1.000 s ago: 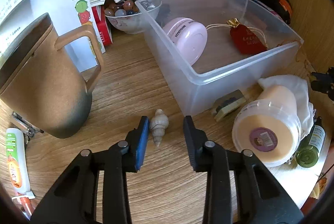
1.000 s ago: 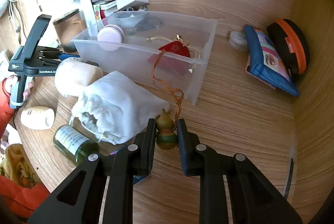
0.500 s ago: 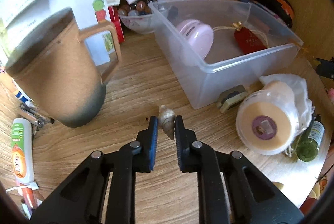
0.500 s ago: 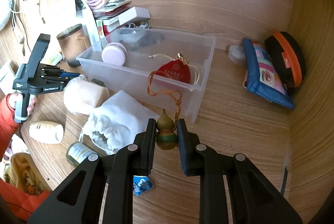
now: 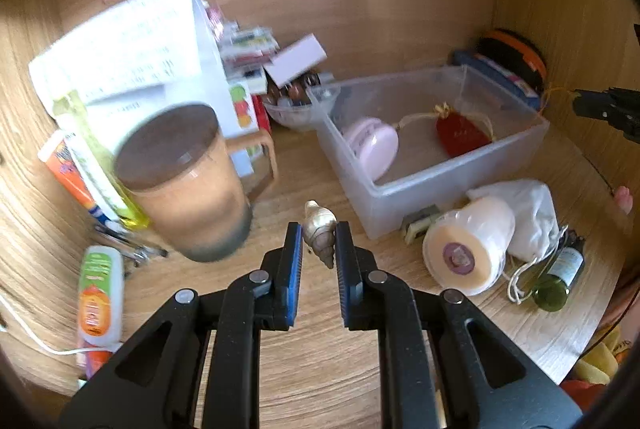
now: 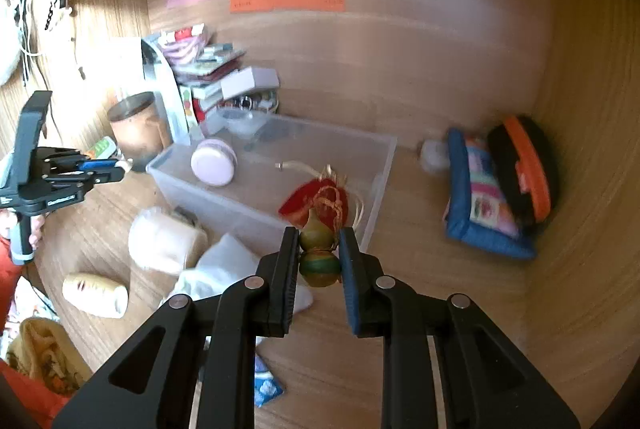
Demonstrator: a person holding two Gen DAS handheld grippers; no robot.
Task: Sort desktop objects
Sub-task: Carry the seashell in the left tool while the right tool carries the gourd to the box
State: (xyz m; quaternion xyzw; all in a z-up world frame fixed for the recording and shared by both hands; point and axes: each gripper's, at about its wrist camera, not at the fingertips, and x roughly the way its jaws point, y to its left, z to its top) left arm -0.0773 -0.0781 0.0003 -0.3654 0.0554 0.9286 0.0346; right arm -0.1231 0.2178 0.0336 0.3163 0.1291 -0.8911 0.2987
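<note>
My left gripper [image 5: 318,243] is shut on a pale spiral seashell [image 5: 320,229] and holds it above the wooden desk, left of the clear plastic bin [image 5: 420,181]. The bin holds a pink round case [image 5: 372,145] and a red pouch [image 5: 460,133]. My right gripper [image 6: 319,253] is shut on a green-and-yellow gourd charm [image 6: 318,257] with an orange cord, raised in front of the bin [image 6: 360,229]. The left gripper also shows in the right wrist view [image 6: 108,171], at the left.
A brown lidded mug [image 5: 184,181] stands left of the shell. A white jar [image 5: 468,245], white cloth bag [image 5: 532,217] and green bottle [image 5: 556,281] lie right of the bin. A blue pouch [image 6: 480,197] and orange-black case [image 6: 524,169] sit at the right wall.
My left gripper closed on the seashell and lifted it off the desk. My right gripper rose with the gourd charm, its cord now hanging near the bin.
</note>
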